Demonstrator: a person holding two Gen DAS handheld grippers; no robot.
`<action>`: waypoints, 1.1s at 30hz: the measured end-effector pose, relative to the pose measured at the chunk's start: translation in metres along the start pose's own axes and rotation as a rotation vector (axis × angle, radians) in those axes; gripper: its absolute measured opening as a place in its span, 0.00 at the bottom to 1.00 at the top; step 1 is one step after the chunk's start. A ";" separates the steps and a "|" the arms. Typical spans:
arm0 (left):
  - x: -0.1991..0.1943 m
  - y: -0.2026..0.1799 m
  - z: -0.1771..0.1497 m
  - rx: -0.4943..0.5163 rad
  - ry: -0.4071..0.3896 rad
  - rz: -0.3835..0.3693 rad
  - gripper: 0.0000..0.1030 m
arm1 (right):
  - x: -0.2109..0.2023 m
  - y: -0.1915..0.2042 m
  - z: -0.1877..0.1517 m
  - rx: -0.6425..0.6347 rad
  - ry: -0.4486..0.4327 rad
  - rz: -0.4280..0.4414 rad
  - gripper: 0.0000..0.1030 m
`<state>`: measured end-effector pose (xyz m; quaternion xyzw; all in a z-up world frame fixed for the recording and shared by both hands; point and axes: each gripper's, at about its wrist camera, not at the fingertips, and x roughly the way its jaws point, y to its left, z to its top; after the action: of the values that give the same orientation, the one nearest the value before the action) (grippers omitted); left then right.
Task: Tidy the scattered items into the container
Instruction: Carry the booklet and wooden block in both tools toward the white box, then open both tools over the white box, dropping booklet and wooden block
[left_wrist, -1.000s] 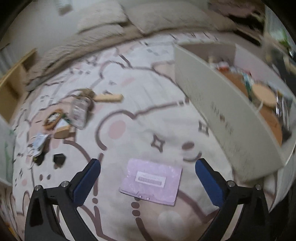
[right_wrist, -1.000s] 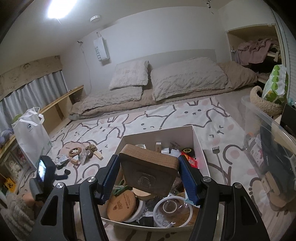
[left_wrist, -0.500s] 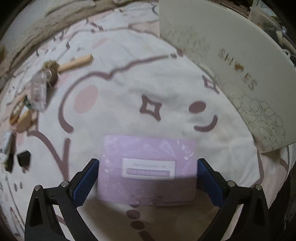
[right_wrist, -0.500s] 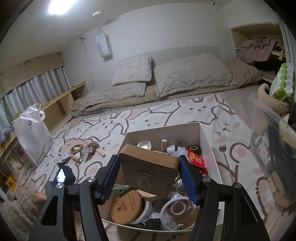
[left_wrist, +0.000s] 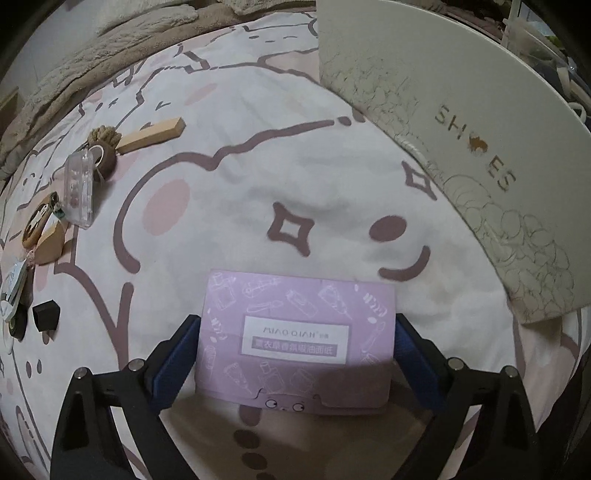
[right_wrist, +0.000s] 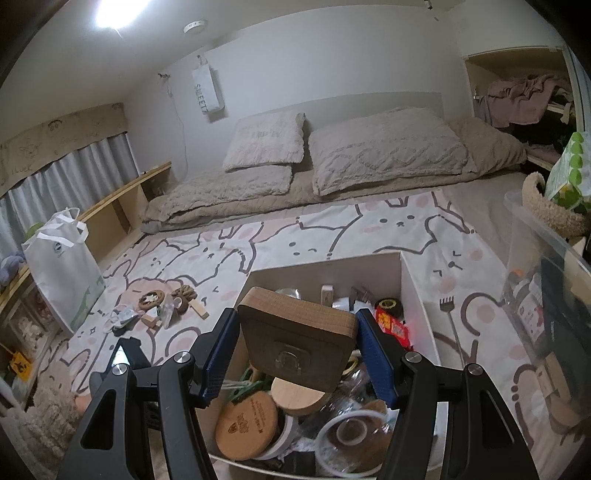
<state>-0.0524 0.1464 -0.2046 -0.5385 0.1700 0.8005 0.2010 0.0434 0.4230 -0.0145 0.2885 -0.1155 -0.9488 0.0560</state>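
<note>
A flat purple packet (left_wrist: 297, 332) lies on the bear-print rug. My left gripper (left_wrist: 297, 350) points steeply down over it, open, with one blue finger at each short edge of the packet. The white shoe box (left_wrist: 461, 110) stands to its right. In the right wrist view my right gripper (right_wrist: 297, 347) is shut on a square wooden block (right_wrist: 295, 332) with a metal hook, held above the white box (right_wrist: 417, 306), which holds several lids, jars and small things. More scattered items (right_wrist: 162, 306) lie on the rug to the left.
Left of the packet are a wooden stick with a rope knot (left_wrist: 151, 136), a clear plastic case (left_wrist: 78, 192) and a small black piece (left_wrist: 46, 317). A white shopping bag (right_wrist: 62, 269) stands at far left. A clear bin (right_wrist: 546, 295) and a small rake (right_wrist: 452, 325) are on the right.
My left gripper has sunk toward the rug and tipped further down; the purple packet, earlier ahead of the fingers, now lies between them. The right gripper and its block have stayed put.
</note>
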 end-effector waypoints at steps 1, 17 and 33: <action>-0.003 -0.002 0.002 -0.003 -0.015 0.002 0.96 | -0.001 -0.002 0.003 0.001 -0.004 0.005 0.63; -0.130 -0.041 0.108 0.037 -0.326 -0.102 0.96 | 0.006 -0.039 0.049 0.008 -0.025 -0.007 0.63; -0.142 -0.082 0.206 -0.001 -0.441 -0.224 0.96 | 0.113 -0.052 0.064 -0.036 0.189 -0.120 0.63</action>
<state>-0.1263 0.2975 -0.0024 -0.3664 0.0608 0.8715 0.3203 -0.0881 0.4655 -0.0358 0.3821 -0.0751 -0.9209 0.0149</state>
